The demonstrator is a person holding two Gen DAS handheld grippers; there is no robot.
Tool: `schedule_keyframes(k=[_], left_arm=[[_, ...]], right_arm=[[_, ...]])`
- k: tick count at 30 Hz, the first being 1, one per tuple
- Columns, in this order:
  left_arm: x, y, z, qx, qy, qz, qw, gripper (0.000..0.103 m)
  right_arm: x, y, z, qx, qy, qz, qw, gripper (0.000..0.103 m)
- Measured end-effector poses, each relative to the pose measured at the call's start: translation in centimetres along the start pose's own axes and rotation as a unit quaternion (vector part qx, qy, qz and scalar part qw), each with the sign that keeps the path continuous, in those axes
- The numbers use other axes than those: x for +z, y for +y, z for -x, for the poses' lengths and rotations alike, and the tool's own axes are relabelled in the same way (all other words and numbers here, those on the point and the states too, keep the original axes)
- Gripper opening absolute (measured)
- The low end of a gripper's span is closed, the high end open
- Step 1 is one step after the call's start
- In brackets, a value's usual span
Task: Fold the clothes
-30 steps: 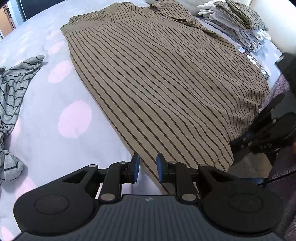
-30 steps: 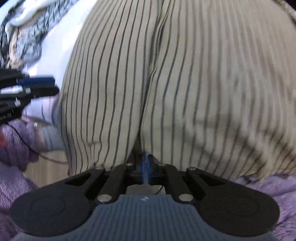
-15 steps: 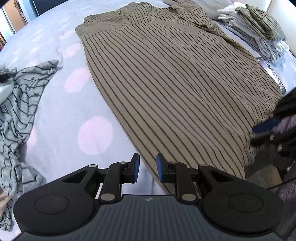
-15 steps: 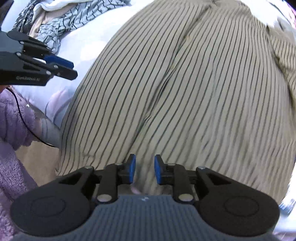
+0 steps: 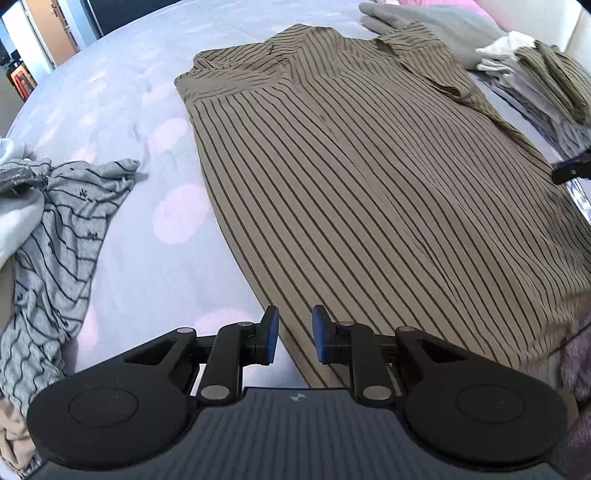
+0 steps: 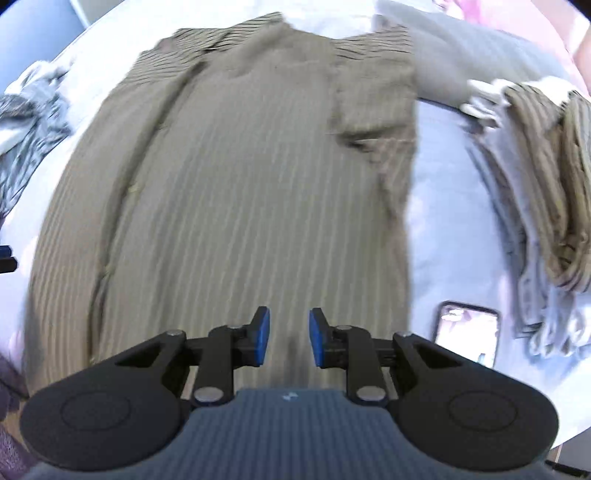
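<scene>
A big brown shirt with thin dark stripes point(image 5: 369, 192) lies spread out flat on a bed with a pale purple sheet point(image 5: 122, 110). The sheet has soft pink spots on it. The shirt is the thing to look at here, so all the places are told from it.

The collar end of the shirt is far from the cameras. The bottom edge is close to them. One sleeve point(image 6: 380, 122) is folded in over the shirt's right side in the right wrist view.

The left gripper point(image 5: 293, 334) hangs over the bottom left edge of the shirt. Its blue fingers point(image 5: 271, 334) stand a little way apart. Nothing is between them, and they do not hold the cloth.

The right gripper point(image 6: 289, 338) hangs over the bottom of the shirt, near the middle. Its fingers point(image 6: 262, 336) are a little way apart too, and nothing is pinched in them. This view is blurry.

To the left of the shirt lies a gray top with wavy dark lines point(image 5: 62, 236), all crumpled. It does not touch the shirt.

To the right of the shirt sits a pile of folded clothes point(image 6: 535, 177). A striped brown one is on top. Near the shirt's bottom right corner, just below the pile, a phone point(image 6: 467, 334) lies on the sheet with its screen lit.

Past the shirt's collar end lies a gray cloth point(image 5: 436, 26).
</scene>
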State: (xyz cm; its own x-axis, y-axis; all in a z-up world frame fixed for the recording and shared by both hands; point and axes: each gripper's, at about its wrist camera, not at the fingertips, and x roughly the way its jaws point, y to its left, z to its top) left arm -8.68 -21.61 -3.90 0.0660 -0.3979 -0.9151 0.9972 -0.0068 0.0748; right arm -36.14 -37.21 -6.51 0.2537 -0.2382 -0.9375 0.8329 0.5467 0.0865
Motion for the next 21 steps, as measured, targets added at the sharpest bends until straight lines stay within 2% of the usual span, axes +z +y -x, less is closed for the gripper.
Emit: schedule_keyframes(k=[3,8,14,18,21], left_arm=[[1.0,-0.1,-0.8,-0.003,0.003,0.000,1.0000,0.018],[2.2,-1.0,-2.0,-0.010,0.008,-0.008,0.9999,0.018],[3.0,-2.3,-2.8,-0.019,0.010,-0.017,0.9996,0.018],[3.2,-2.7,-2.9,-0.030,0.016,-0.019,0.9992,0.018],[3.3,-2.8,-2.8,-0.032,0.013,-0.017,0.9993,0.018]], right_arm=[[-0.2,-1.6,-0.9,0.013,0.021,-0.006,1.000,0.026],[-1.1,-1.1,-2.8,0.047,0.047,0.038,0.997,0.026],[-2.9,0.0,-5.3,0.045,0.081,0.100,0.991,0.026],[-3.7,0.3,-4.3,0.045,0.060,0.134,0.988,0.026],[-3.9,0.8,-2.2,0.054,0.034,0.188,0.980,0.026]])
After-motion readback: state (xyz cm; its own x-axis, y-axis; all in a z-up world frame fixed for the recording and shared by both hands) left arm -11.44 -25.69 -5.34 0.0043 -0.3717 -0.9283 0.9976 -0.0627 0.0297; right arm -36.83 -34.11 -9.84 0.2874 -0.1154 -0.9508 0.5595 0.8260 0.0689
